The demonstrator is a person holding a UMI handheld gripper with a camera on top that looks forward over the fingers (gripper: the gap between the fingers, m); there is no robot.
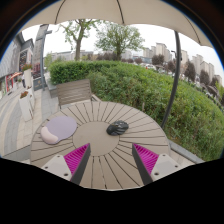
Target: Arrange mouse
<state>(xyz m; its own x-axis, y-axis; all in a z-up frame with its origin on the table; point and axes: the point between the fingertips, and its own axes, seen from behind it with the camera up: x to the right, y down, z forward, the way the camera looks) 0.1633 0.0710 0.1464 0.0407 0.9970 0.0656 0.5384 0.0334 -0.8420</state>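
Gripper view: we see the gripper (111, 160) spread wide over a round slatted table (100, 135); the black mouse (117, 127) lies beyond the fingers, a grey pad (61, 127) further left.

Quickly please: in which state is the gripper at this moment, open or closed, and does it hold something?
Gripper: open, holding nothing; the dark computer mouse lies on the round wooden slatted table, beyond the fingers.

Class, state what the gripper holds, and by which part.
Nothing. The gripper is open, with the mouse lying on the table beyond its fingers.
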